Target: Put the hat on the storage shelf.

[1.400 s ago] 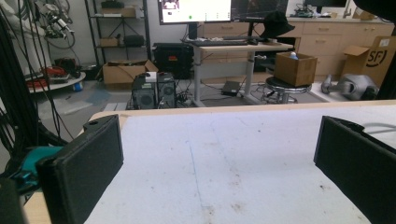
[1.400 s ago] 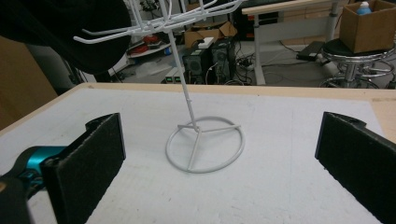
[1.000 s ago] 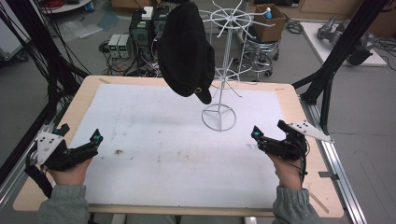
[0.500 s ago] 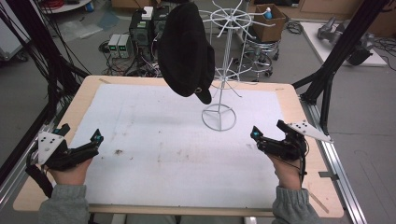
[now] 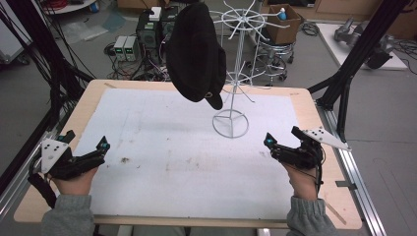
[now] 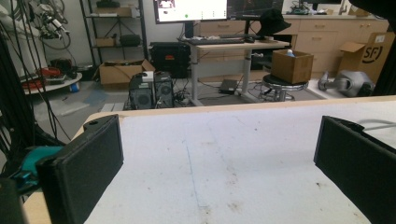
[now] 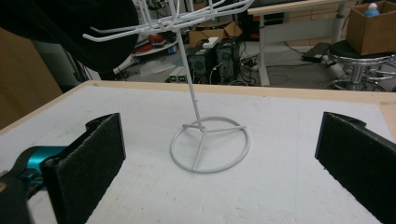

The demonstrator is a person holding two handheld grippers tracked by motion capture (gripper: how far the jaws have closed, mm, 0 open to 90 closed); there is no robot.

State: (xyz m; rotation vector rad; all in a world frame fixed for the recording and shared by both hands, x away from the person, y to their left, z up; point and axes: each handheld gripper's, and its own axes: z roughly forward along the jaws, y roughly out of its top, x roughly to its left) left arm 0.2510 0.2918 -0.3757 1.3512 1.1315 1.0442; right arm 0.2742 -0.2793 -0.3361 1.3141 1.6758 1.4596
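Black hat (image 5: 195, 51) hangs on white wire rack (image 5: 238, 73), far-center of tabletop (image 5: 162, 147). Left tool (image 5: 101, 150) & right tool (image 5: 269, 143) rest near the tabletop's edges (both w/ jaws wide apart), holding nothing.

left gripper (image 5: 101, 147): drifted very slightly toward the table's left edge over the last second; jaws as wide apart as before, nothing between them.
right gripper (image 5: 269, 142): shifted a trace to the left; jaws equally wide apart, nothing between them.
black cap (image 5: 195, 51): no shift on the white wire rack (image 5: 230, 123).
net change: barely measurable; both hands rest near the table's near corners as they did a second ago.
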